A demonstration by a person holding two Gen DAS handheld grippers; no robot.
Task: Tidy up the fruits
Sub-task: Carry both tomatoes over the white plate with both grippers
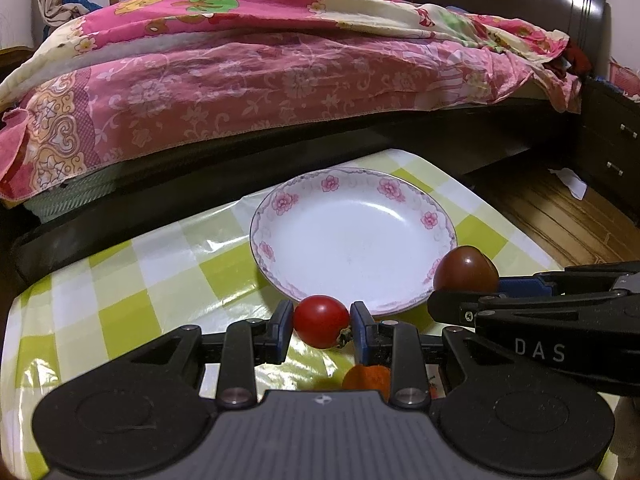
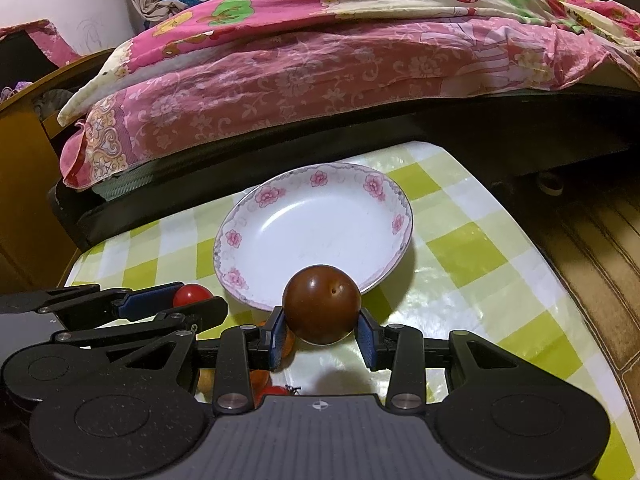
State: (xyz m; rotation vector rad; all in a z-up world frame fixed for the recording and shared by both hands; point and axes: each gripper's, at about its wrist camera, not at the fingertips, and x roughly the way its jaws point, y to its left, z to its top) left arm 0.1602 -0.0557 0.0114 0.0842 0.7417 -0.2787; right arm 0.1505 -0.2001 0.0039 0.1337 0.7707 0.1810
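Observation:
A white plate with pink flowers on its rim [image 1: 430, 220] [image 2: 234, 238] stands empty on the checked table. My left gripper [image 1: 322, 322] is shut on a small red tomato [image 1: 321, 321], held just short of the plate's near rim; the tomato also shows in the right wrist view [image 2: 192, 295]. My right gripper [image 2: 322, 330] is shut on a dark brown round fruit [image 2: 322, 304], held over the plate's near rim; it shows in the left wrist view [image 1: 466, 270] at the plate's right edge. Orange fruit [image 1: 366, 378] lies under the left gripper.
The table has a green and white checked cloth [image 1: 132, 280] [image 2: 472, 248]. More small fruits [image 2: 264, 384] lie under the grippers, partly hidden. A bed with a pink quilt [image 1: 240, 80] stands behind the table. Wooden floor [image 1: 560, 216] lies to the right.

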